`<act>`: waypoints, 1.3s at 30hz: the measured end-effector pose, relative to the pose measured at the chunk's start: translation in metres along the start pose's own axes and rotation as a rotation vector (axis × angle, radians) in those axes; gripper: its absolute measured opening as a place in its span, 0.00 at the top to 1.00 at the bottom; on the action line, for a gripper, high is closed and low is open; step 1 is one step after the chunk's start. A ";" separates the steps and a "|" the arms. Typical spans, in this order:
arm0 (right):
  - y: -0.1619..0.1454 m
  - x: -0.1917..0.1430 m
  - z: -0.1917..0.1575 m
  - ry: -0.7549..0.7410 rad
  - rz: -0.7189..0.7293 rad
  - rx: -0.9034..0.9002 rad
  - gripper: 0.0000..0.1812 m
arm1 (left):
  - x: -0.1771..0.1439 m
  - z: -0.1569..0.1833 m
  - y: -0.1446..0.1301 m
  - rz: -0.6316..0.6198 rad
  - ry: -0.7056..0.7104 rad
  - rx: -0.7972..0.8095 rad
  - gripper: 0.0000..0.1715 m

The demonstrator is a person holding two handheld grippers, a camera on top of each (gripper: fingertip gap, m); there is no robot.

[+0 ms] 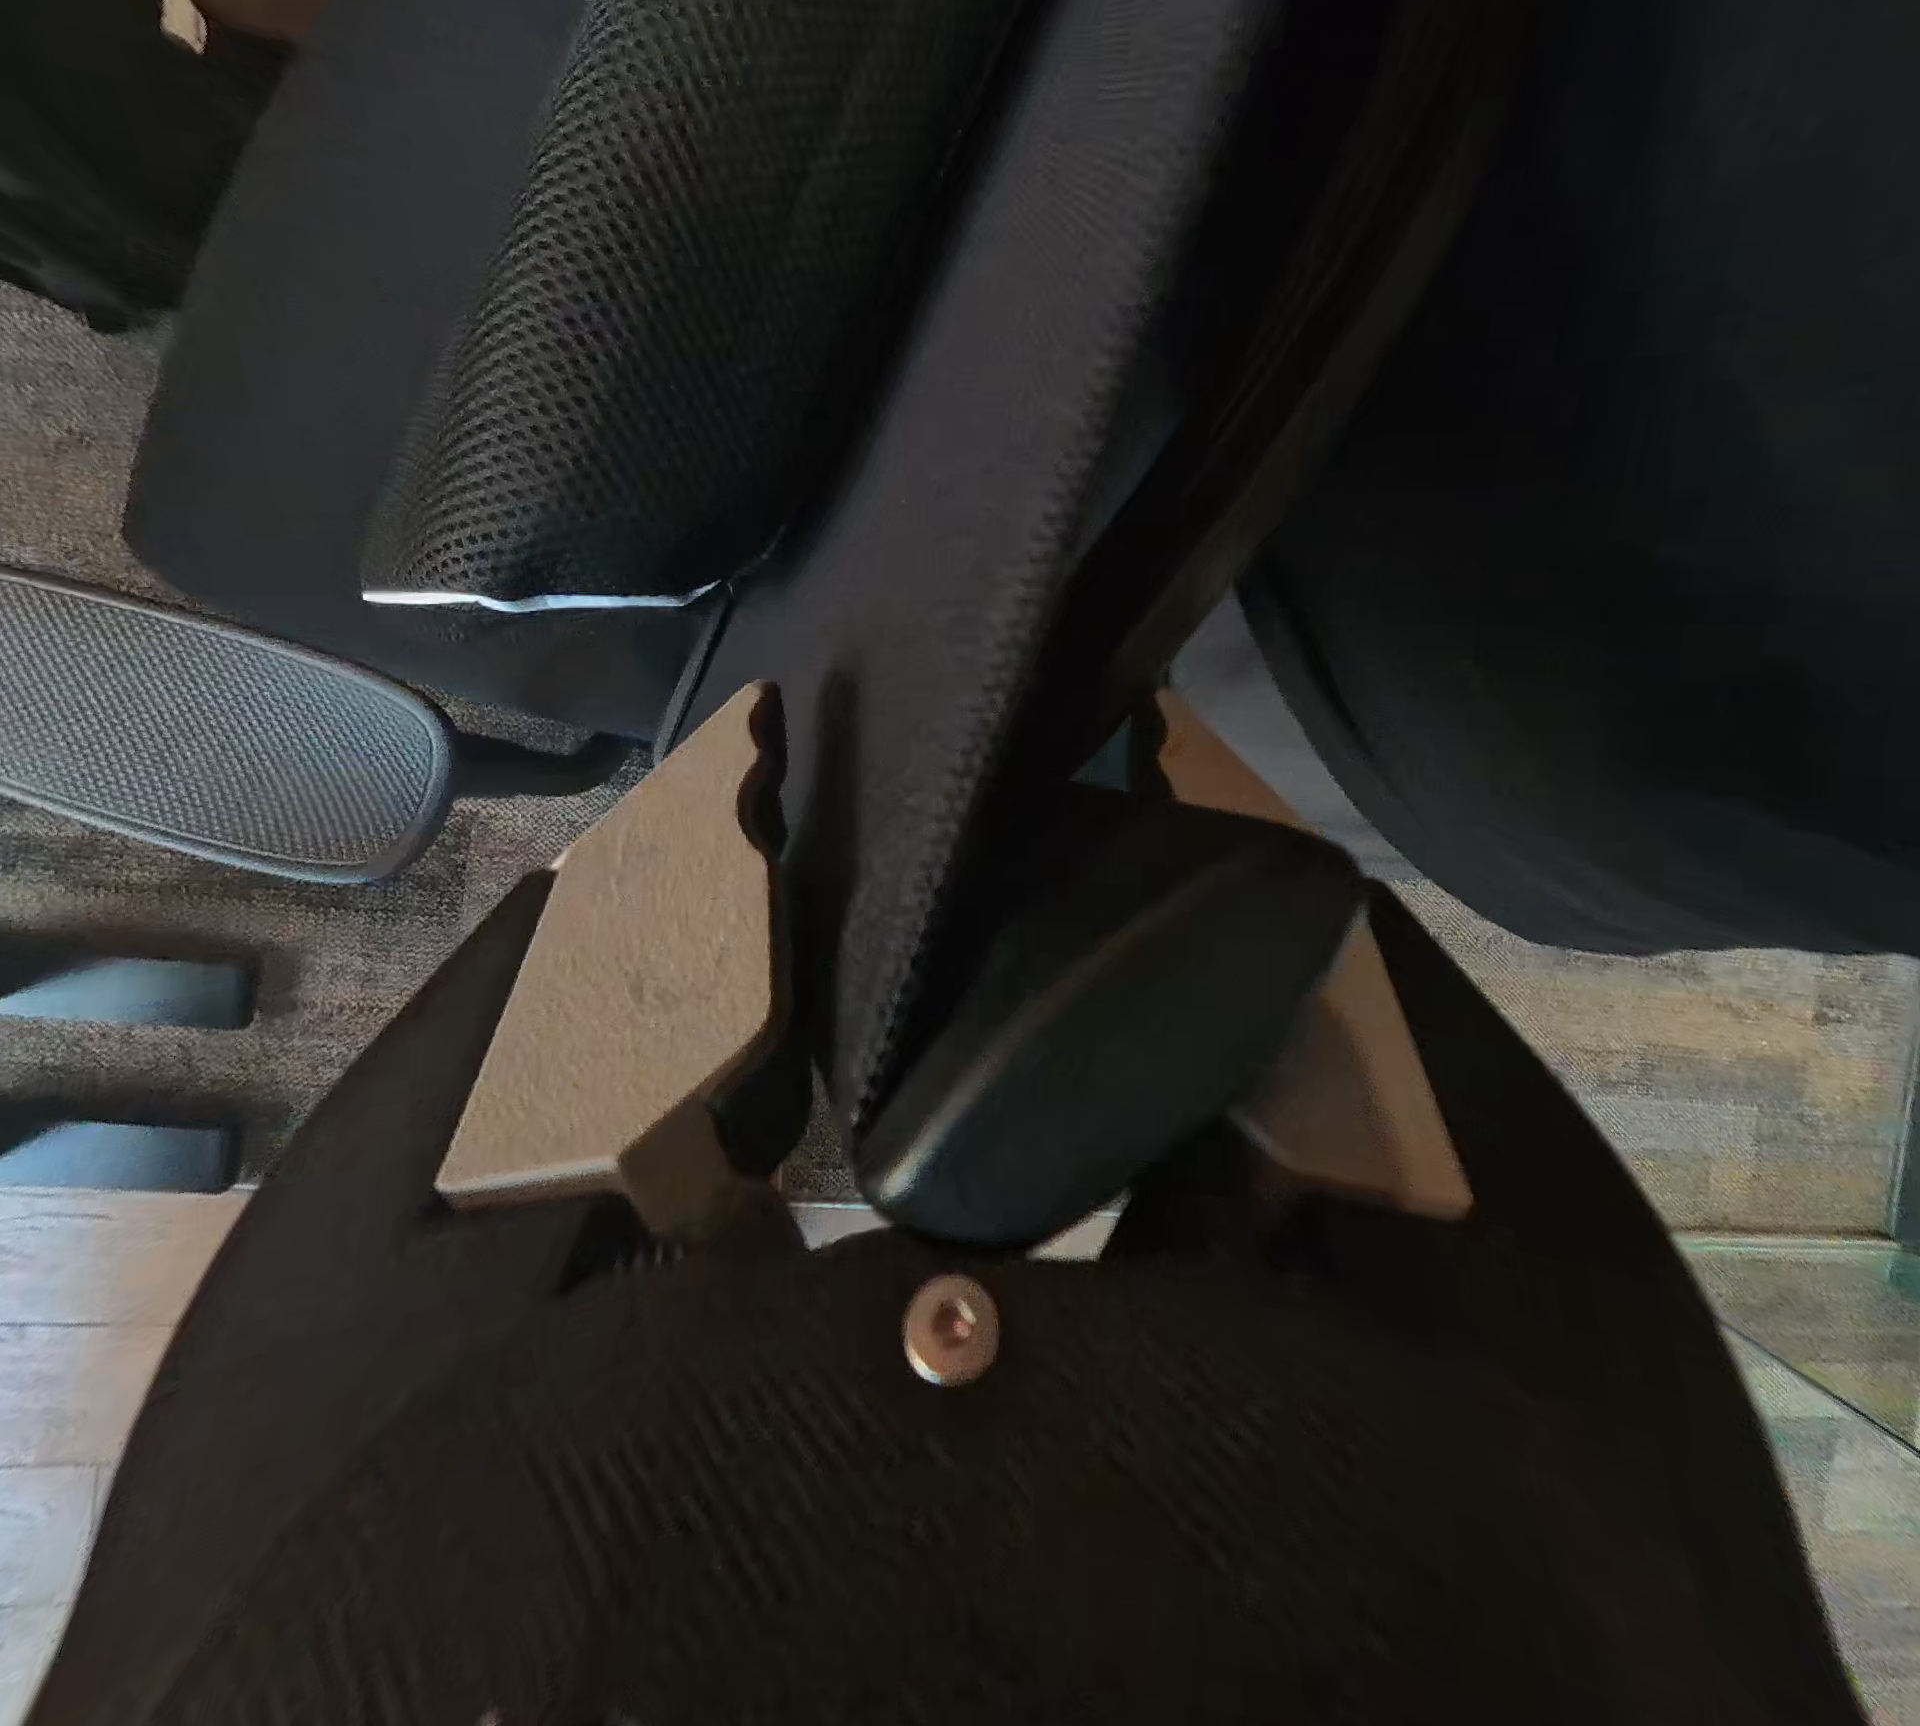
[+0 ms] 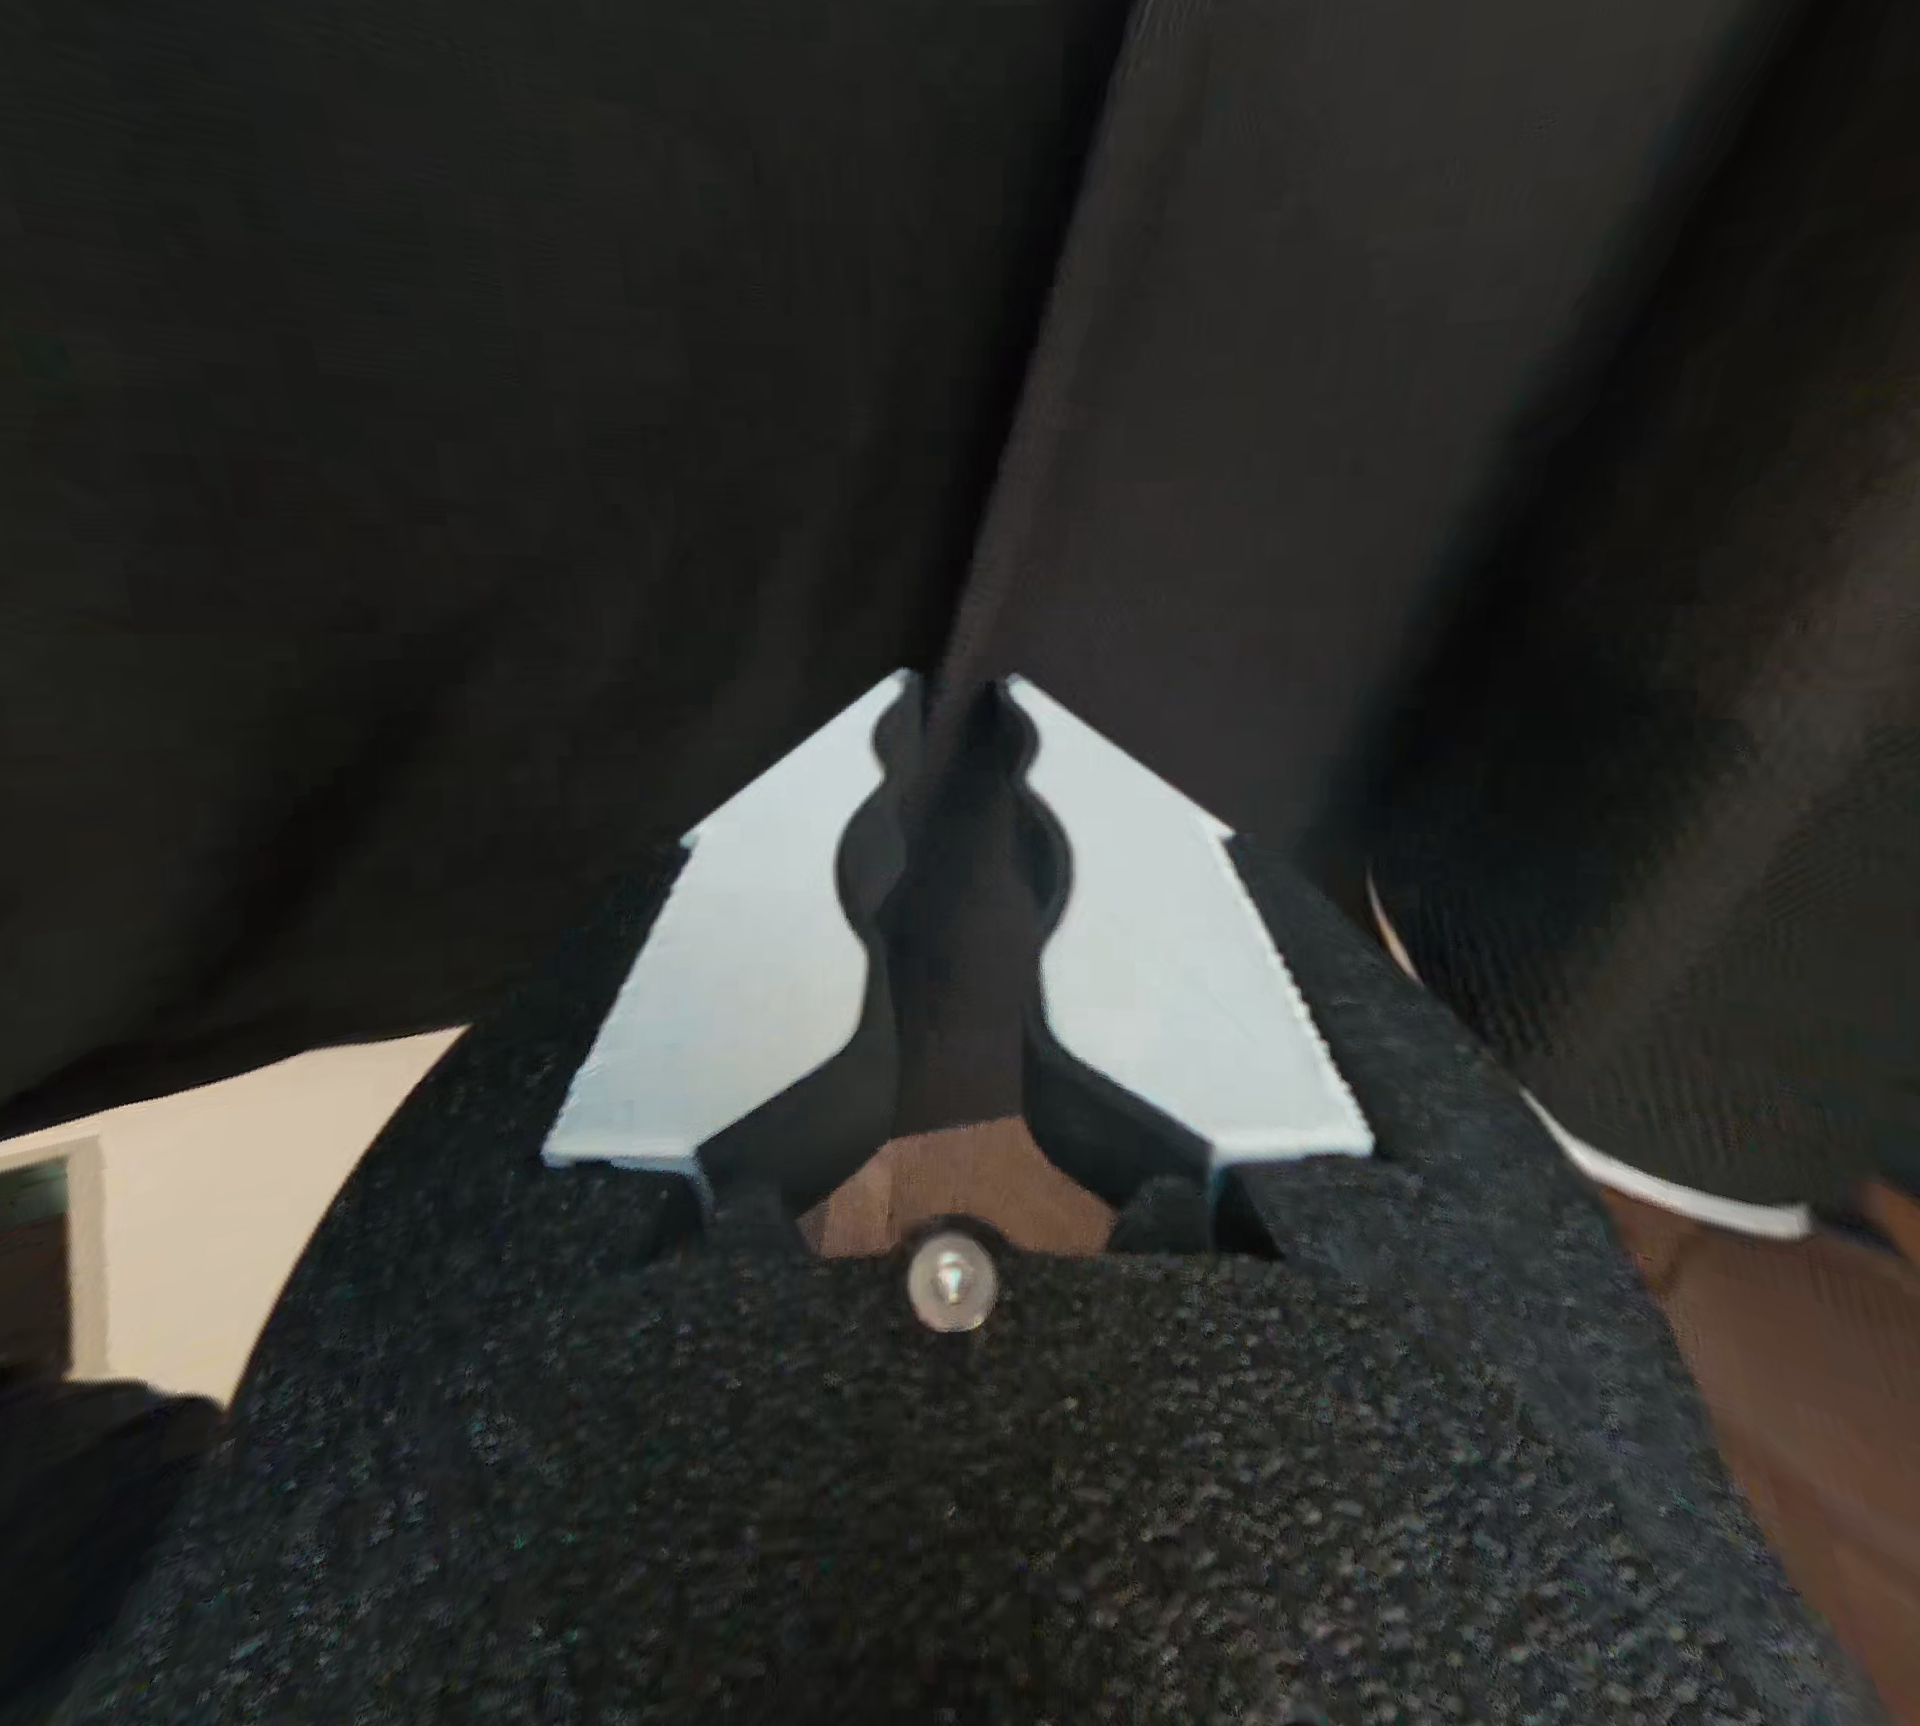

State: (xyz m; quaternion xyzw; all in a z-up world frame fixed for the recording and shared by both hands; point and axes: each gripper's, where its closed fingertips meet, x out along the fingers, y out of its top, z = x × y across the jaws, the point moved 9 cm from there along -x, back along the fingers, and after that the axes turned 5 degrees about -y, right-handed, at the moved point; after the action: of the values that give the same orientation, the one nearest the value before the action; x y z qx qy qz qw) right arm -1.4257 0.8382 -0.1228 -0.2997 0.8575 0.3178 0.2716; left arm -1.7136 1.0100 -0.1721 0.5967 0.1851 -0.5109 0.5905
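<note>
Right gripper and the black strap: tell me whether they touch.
Touching. The right wrist view shows the right gripper with its fingertips pinched on the black strap, no gap on either side.

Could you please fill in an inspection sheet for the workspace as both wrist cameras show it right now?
Surface: grey carpet and, nearer, wood-look flooring.
Job's things: black strap running to a black mesh pad; black fabric fills the right wrist view.
Clutter: grey mesh chair part low at the left.
Grippers: left gripper shut on the black strap, with a smooth black piece between its fingers; right gripper shut on a black fabric fold.
Cables: nothing seen.
Surroundings: pale wall in the right wrist view; the rest is too dark to tell.
</note>
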 end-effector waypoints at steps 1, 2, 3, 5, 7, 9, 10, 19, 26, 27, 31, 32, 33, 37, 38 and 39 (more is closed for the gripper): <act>0.002 -0.011 0.005 0.064 0.070 -0.019 0.96 | 0.002 0.001 0.003 0.001 0.001 0.003 0.63; 0.004 -0.023 0.013 0.112 0.153 -0.027 0.97 | 0.004 0.001 0.007 -0.001 0.004 0.001 0.63; 0.006 -0.034 0.023 0.146 0.246 -0.024 0.92 | 0.006 0.000 0.012 -0.001 0.008 -0.007 0.64; 0.011 -0.053 0.044 0.224 0.444 -0.018 0.93 | 0.010 -0.004 0.021 0.001 0.023 -0.035 0.63; 0.015 -0.066 0.068 0.257 0.662 0.015 0.93 | 0.015 -0.010 0.031 0.003 0.032 -0.049 0.63; 0.015 -0.069 0.089 0.287 0.782 0.080 0.92 | 0.020 -0.019 0.042 0.002 0.041 -0.057 0.63; 0.013 -0.069 0.096 0.283 0.796 0.093 0.91 | 0.023 -0.023 0.047 0.006 0.044 -0.063 0.63; -0.008 -0.060 0.120 -0.090 0.385 -0.018 0.86 | 0.048 -0.068 0.100 0.019 0.049 -0.065 0.61; 0.028 -0.106 0.124 -0.474 0.491 -0.080 0.82 | 0.058 -0.090 0.120 0.128 0.069 -0.034 0.60; 0.037 -0.110 0.124 -0.532 0.523 -0.072 0.80 | 0.057 -0.092 0.119 0.179 0.054 -0.039 0.62; 0.076 -0.115 0.125 -0.752 0.600 -0.042 0.78 | 0.039 -0.108 0.093 0.367 -0.024 -0.057 0.65; 0.087 -0.115 0.128 -0.823 0.610 -0.027 0.76 | 0.034 -0.116 0.080 0.389 -0.030 -0.054 0.64; 0.099 -0.116 0.131 -0.893 0.623 -0.008 0.73 | 0.029 -0.126 0.065 0.403 -0.032 -0.052 0.63; 0.160 -0.127 0.138 -1.157 0.718 0.082 0.61 | 0.011 -0.179 -0.004 0.410 -0.054 -0.045 0.63; 0.180 -0.132 0.138 -1.200 0.763 0.101 0.59 | 0.005 -0.194 -0.021 0.406 -0.061 -0.057 0.64; 0.200 -0.137 0.139 -1.222 0.807 0.112 0.58 | -0.001 -0.208 -0.036 0.400 -0.071 -0.073 0.64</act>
State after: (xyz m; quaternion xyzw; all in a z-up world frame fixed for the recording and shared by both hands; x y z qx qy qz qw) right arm -1.4324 1.1069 -0.0462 0.2844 0.6116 0.4592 0.5781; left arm -1.6620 1.2048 -0.2357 0.5816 0.0605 -0.3970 0.7075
